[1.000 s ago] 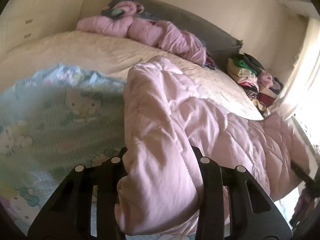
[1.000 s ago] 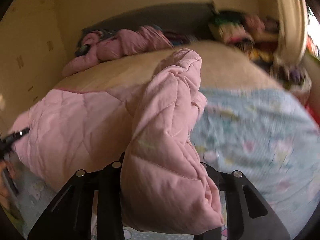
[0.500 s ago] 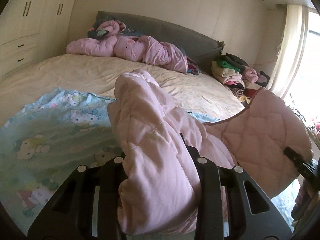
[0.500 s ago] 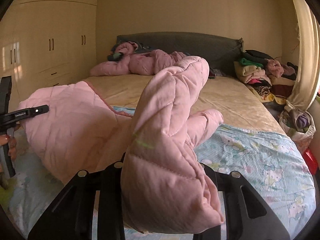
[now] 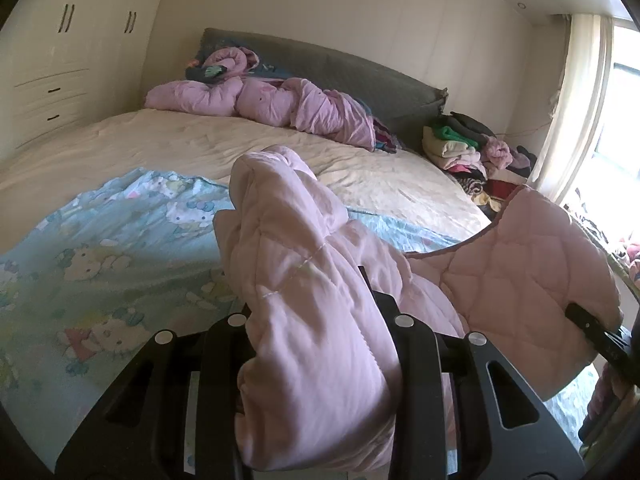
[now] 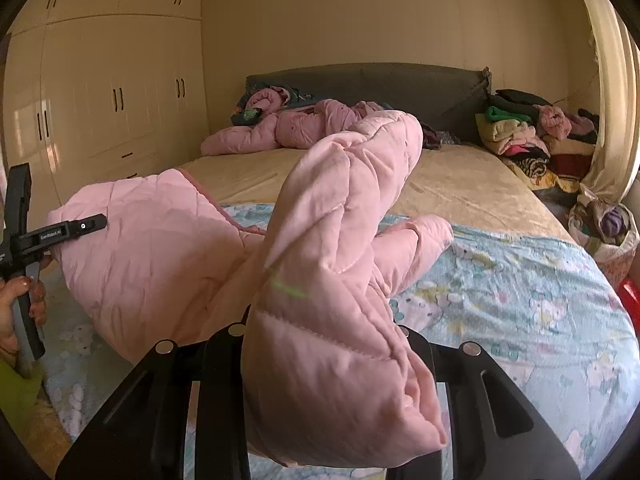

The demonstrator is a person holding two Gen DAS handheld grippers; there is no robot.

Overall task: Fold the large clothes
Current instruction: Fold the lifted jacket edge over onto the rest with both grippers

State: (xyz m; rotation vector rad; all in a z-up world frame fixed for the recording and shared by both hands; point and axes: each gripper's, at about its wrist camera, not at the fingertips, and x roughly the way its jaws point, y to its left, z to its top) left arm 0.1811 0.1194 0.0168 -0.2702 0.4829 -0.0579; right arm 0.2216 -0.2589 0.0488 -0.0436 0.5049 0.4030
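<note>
Jaws of left gripper (image 5: 320,344) clamped on a thick bunch of pink quilted jacket (image 5: 304,288), opening narrow, padding bulging up between and over both fingers. Left wrist view: jacket raised off cartoon-print blanket (image 5: 100,248), slung across to right gripper (image 5: 592,330) at frame edge, that one also gripping the far corner; held at two points, likely to spread garment flat for a first fold. Cream bedsheet (image 5: 180,148) beyond; second pink garment (image 5: 264,104) heaped against grey headboard (image 5: 360,76); clothes pile (image 5: 468,148) beside bed, near window

Right wrist view: jaws of right gripper (image 6: 320,344) likewise closed narrowly on bunched pink padding, fold of jacket (image 6: 340,240) standing up in front of lens. Left gripper (image 6: 60,232) seen at left, held by a hand (image 6: 24,300), pinching opposite edge. Jacket hanging between both, clear of bed at middle. Wardrobe (image 6: 112,92) behind. Fold not yet laid
</note>
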